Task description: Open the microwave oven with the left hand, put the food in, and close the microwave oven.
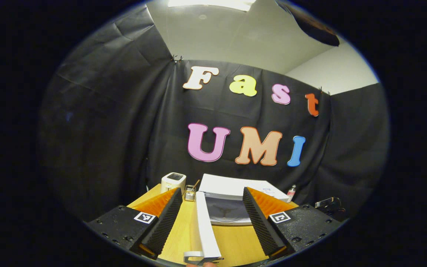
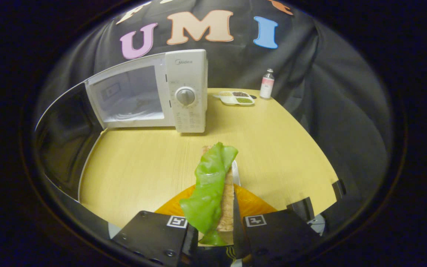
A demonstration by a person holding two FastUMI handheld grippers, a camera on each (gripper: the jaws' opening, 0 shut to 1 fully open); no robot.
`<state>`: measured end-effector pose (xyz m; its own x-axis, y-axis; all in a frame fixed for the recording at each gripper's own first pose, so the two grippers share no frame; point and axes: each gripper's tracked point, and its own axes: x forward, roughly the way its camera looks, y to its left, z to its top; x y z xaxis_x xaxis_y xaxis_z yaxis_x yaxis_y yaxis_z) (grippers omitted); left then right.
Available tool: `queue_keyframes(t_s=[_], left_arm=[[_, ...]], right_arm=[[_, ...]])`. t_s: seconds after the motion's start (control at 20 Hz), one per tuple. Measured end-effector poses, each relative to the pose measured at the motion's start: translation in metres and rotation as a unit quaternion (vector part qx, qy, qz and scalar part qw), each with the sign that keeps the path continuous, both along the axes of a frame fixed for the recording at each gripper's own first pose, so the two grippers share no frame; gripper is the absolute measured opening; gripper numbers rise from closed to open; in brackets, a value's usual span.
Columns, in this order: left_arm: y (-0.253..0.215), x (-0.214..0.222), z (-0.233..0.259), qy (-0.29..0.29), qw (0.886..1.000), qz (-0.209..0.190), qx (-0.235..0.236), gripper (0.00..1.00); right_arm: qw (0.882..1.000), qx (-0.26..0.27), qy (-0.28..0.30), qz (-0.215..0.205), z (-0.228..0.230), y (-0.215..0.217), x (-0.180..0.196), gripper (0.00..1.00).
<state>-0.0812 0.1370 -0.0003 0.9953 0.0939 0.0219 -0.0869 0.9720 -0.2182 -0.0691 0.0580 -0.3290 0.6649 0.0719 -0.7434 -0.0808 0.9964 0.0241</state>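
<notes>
Already your right gripper [image 2: 213, 237] was pinching the food [image 2: 213, 185], bread under a limp green leaf, held above the table [image 2: 143, 167] before the microwave [image 2: 184, 92], whose door [image 1: 204, 222] stood swung wide. Your left gripper [image 1: 211, 218] was spread, straddling that door's edge. Judged soft and light, the food wanted a gentle hold on the bread.

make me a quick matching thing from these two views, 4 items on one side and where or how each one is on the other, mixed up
Items:
1. microwave door
2. sandwich
3. small bottle
4. divided tray

States:
A. standing by the back edge of the table
B. swung open
C. held in the right gripper
D. lying to the right of the microwave

Pairs: 1-B, 2-C, 3-A, 4-D
</notes>
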Motion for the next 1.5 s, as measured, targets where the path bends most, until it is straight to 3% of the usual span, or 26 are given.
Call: queue_keyframes(t_s=[0.25, 0.3, 0.5, 0.55, 0.6, 0.7, 0.8, 0.85, 1.0, 1.05, 1.2, 1.3, 1.35, 1.5], left_arm=[[-0.002, 0.004, 0.023, -0.026, 1.0, -0.003, -0.003, 0.96], [-0.001, 0.003, 0.03, -0.035, 0.999, 0.001, 0.002, 0.96], [0.001, 0.005, 0.033, -0.04, 0.999, 0.003, 0.016, 0.95], [-0.001, 0.006, 0.034, -0.043, 0.999, -0.001, 0.012, 0.95], [-0.001, 0.007, 0.035, -0.045, 0.999, -0.001, 0.007, 0.95], [0.0, 0.01, 0.031, -0.042, 0.999, -0.003, 0.004, 0.93], [0.003, 0.013, 0.028, -0.035, 0.999, -0.002, 0.009, 0.95], [0.003, 0.013, 0.027, -0.032, 0.999, -0.003, 0.011, 0.95], [0.004, 0.017, 0.023, -0.025, 1.0, -0.004, 0.009, 0.93], [0.005, 0.016, 0.023, -0.024, 1.0, -0.003, 0.009, 0.93], [0.009, 0.013, 0.023, -0.024, 1.0, 0.001, 0.012, 0.93], [0.011, 0.013, 0.022, -0.021, 1.0, 0.004, 0.013, 0.93], [0.012, 0.012, 0.02, -0.019, 1.0, 0.004, 0.014, 0.93], [0.008, 0.01, 0.012, -0.005, 1.0, -0.01, 0.014, 0.93]], right_arm=[[0.999, -0.038, -0.005, 0.02, 0.004, -0.001, -0.001, 0.38], [0.999, -0.029, -0.006, 0.019, 0.007, 0.0, 0.002, 0.42], [1.0, 0.013, -0.024, -0.012, 0.037, -0.007, 0.023, 0.33], [0.999, 0.027, -0.028, -0.019, 0.043, -0.006, 0.029, 0.37], [0.998, 0.04, -0.033, -0.026, 0.05, -0.004, 0.034, 0.33], [0.996, 0.067, -0.039, -0.04, 0.062, 0.001, 0.043, 0.33], [0.993, 0.105, -0.037, -0.046, 0.068, 0.015, 0.047, 0.37], [0.99, 0.127, -0.03, -0.045, 0.068, 0.026, 0.047, 0.33], [0.984, 0.175, -0.01, -0.044, 0.063, 0.049, 0.049, 0.33], [0.98, 0.195, -0.003, -0.047, 0.063, 0.06, 0.05, 0.37], [0.959, 0.271, 0.025, -0.075, 0.063, 0.094, 0.057, 0.33], [0.936, 0.33, 0.053, -0.109, 0.061, 0.119, 0.064, 0.37], [0.924, 0.355, 0.067, -0.125, 0.059, 0.131, 0.066, 0.33], [0.894, 0.405, 0.094, -0.164, 0.051, 0.168, 0.079, 0.33]])
